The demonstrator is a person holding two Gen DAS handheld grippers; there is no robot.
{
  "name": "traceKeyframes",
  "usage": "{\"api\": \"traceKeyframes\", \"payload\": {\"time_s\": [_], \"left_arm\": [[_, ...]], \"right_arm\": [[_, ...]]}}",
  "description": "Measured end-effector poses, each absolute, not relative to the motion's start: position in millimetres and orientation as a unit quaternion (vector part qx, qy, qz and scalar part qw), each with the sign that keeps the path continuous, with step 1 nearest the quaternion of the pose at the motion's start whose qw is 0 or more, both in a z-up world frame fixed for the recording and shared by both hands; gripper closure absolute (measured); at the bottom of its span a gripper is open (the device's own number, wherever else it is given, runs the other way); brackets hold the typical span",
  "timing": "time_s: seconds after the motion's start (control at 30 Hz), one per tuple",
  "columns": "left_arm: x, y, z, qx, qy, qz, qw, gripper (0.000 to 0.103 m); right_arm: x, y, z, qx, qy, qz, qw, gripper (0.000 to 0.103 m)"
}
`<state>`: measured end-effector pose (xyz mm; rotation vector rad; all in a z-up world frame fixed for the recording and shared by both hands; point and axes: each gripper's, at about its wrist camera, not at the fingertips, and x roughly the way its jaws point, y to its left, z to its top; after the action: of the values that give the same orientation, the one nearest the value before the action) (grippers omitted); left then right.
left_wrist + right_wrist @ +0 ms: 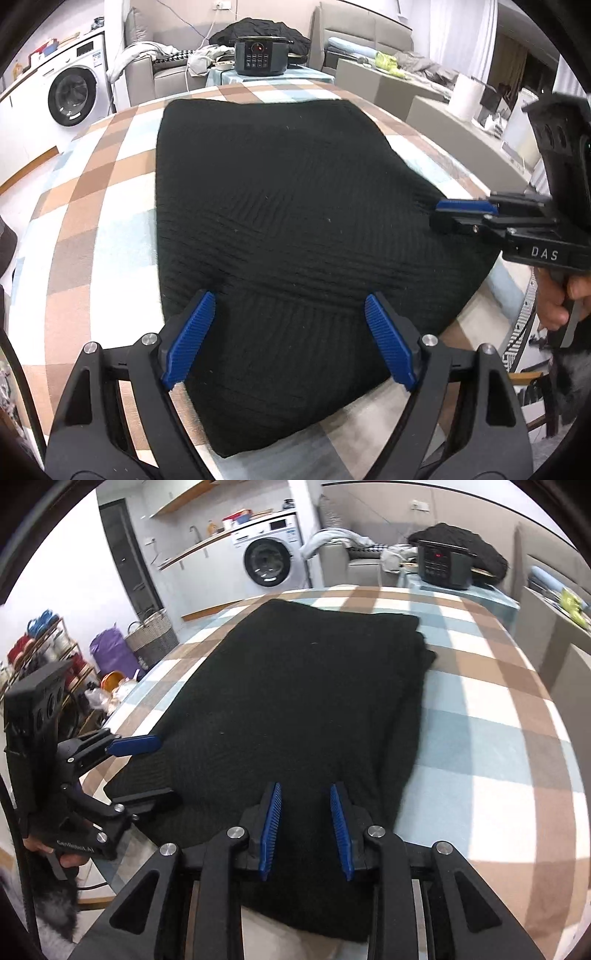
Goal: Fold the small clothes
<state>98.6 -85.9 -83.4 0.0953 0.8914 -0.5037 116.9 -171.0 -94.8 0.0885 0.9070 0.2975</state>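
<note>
The black knit garment [280,206] lay folded flat on the checked tabletop [92,206]. Left tool [288,339] gaped wide, right tool [306,830] narrowly parted, both empty; next, each should pinch a near corner evenly.

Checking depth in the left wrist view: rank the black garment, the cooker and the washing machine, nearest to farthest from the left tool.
1. black garment, directly under the left tool.
2. cooker, beyond the table's far end.
3. washing machine, far left; too close to call against the cooker.

We see a black knit garment [280,206] lying flat on the checked tablecloth [92,229], apparently folded into a rectangle.
</note>
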Motion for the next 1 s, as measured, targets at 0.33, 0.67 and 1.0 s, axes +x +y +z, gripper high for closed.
{"api": "traceKeyframes", "payload": {"time_s": [0.33,0.67,1.0], "left_arm": [[173.3,-94.4,-74.4,0.015,0.433,-0.234,0.870,0.021],[183.5,-89.2,-77.5,0.044,0.459,-0.236,0.856,0.021],[240.9,-104.3,-80.7,0.044,0.459,-0.218,0.860,0.022]], "right_arm": [[185.3,-151.3,-88.3,0.023,0.447,0.157,0.880,0.067],[175.5,-167.6,-87.2,-0.019,0.448,0.153,0.880,0.069],[251.5,-155.3,-84.3,-0.018,0.452,0.160,0.877,0.068]]}}
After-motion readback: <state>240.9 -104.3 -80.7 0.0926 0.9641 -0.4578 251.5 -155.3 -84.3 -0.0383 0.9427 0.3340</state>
